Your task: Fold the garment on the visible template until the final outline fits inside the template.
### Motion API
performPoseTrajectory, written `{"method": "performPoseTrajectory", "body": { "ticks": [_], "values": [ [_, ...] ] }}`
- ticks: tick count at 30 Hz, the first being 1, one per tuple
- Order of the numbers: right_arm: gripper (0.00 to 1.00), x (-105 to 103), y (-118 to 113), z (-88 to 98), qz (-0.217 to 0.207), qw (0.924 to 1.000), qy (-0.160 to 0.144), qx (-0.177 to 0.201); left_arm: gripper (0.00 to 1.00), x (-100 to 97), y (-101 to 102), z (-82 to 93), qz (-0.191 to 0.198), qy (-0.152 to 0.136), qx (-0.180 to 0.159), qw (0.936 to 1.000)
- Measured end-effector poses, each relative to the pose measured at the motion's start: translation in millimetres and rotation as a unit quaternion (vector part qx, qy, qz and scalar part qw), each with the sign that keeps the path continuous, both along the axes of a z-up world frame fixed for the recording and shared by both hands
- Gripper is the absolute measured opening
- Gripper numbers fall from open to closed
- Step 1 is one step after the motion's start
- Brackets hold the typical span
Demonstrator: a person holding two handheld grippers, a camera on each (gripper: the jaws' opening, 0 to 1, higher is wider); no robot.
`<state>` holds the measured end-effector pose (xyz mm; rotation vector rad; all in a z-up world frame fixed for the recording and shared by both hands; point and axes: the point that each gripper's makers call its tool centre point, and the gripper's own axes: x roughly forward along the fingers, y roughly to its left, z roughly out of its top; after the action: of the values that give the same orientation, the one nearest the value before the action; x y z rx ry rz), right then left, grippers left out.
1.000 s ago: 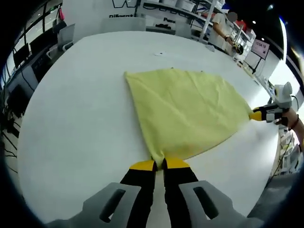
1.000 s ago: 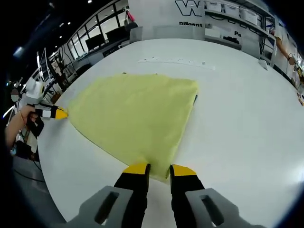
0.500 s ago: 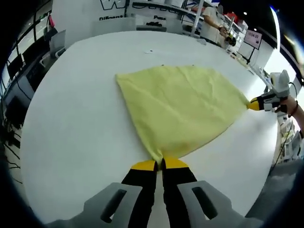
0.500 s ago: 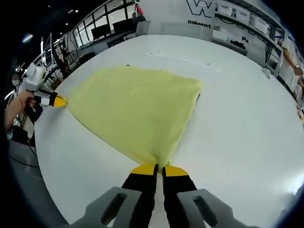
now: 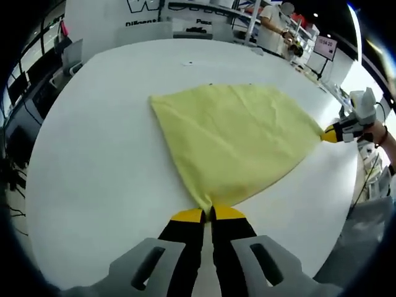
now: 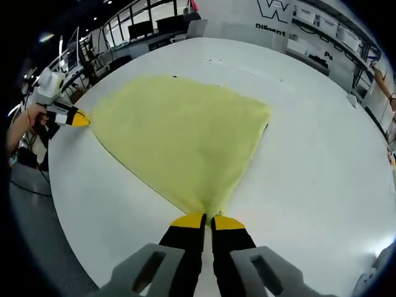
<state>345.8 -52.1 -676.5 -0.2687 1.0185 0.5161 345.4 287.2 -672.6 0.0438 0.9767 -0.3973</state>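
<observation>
Two corners gripped, garment (image 5: 238, 139) spread on the white surface (image 5: 93, 161).
Left hand-held gripper (image 5: 207, 214) and right hand-held gripper (image 6: 208, 221) each clamp a corner; fabric appears light, limp; hold at corners.

Beyond the white round table (image 5: 93, 161) we see a white wall panel with dark lettering (image 6: 272, 11), shelving with boxes (image 6: 334, 31), desks with dark monitors (image 6: 139, 30), and a person standing at the far edge (image 5: 272, 28).
</observation>
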Motion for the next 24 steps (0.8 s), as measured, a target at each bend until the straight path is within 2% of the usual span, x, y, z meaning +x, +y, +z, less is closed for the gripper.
{"method": "performPoseTrajectory", "body": {
  "ticks": [8,16,24],
  "values": [
    [0.00,-19.9,-1.1,-1.3,-0.001,1.0000,0.003,0.000,0.07,-14.4,2.8,-1.9,-0.001,0.005,-0.003,1.0000],
    [0.00,-33.3,-2.6,-2.6,-0.004,1.0000,0.003,0.000,0.07,-30.4,1.0,-5.0,0.021,0.012,-0.018,0.9996],
    [0.00,-43.5,-2.7,-2.3,-0.008,1.0000,0.004,0.001,0.07,-37.2,0.0,-4.4,0.009,0.005,-0.001,0.9999]
  ]
}}
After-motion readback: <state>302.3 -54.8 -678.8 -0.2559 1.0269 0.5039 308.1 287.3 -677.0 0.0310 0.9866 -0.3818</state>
